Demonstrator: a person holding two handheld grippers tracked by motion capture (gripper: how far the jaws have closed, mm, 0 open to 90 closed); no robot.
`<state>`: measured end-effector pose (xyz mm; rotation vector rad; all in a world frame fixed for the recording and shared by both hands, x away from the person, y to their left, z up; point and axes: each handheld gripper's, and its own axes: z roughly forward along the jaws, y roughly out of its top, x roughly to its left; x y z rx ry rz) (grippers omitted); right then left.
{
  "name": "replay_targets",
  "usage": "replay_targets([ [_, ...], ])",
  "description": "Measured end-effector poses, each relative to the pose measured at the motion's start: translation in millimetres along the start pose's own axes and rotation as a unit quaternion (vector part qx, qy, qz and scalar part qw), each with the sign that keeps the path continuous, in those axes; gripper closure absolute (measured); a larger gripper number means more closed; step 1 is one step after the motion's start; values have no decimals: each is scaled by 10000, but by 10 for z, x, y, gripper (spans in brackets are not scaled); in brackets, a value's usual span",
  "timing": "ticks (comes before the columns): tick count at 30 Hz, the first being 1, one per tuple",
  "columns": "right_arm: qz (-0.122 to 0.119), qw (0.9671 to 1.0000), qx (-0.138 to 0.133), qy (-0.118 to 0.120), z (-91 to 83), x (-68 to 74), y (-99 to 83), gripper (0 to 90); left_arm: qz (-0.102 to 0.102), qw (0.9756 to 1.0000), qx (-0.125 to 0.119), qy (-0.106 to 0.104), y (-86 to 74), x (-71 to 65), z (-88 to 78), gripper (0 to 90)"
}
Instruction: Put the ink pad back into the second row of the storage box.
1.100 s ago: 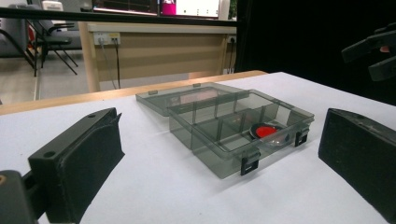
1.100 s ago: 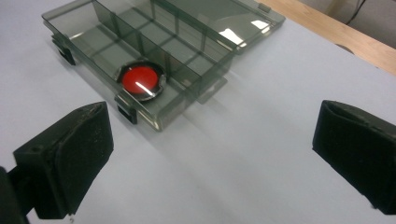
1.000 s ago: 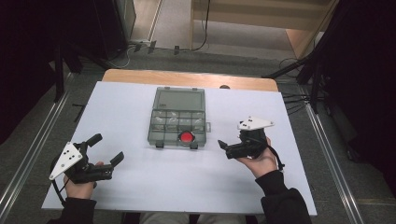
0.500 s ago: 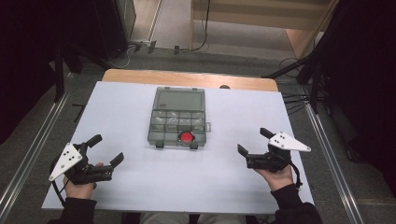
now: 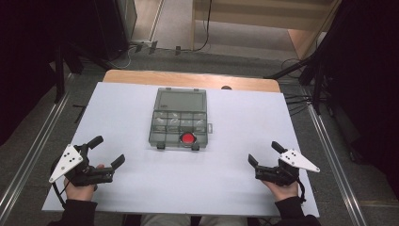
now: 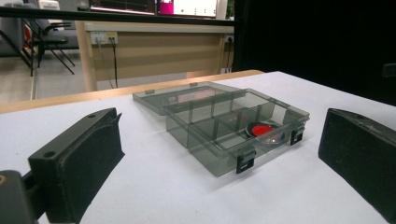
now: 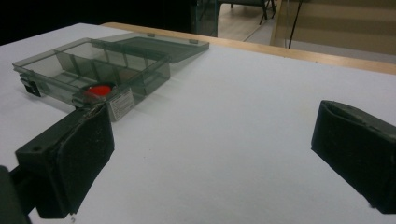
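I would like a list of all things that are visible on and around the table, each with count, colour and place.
compartment box: one, smoky grey clear plastic, table centre, lid open and lying flat on the far side
red round piece: one, red, in a front compartment of the box
white sheet: one, white, covering most of the table
table: one, wooden, bare strip at the far edge
cables: several, black, on the floor to the right of the table
left gripper: one, black with a grey plate, near left corner, jaws open, empty
right gripper: one, black with a grey plate, near right corner, jaws open, empty
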<state>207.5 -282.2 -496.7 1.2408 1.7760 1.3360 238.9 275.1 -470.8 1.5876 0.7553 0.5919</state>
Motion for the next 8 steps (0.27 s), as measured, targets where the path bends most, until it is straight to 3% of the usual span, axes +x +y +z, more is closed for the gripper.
replay_targets([
  [8,20,9999,91,-59,-5,-7,-34,0,-7,10000,31,-7,-3,5,6,0],
])
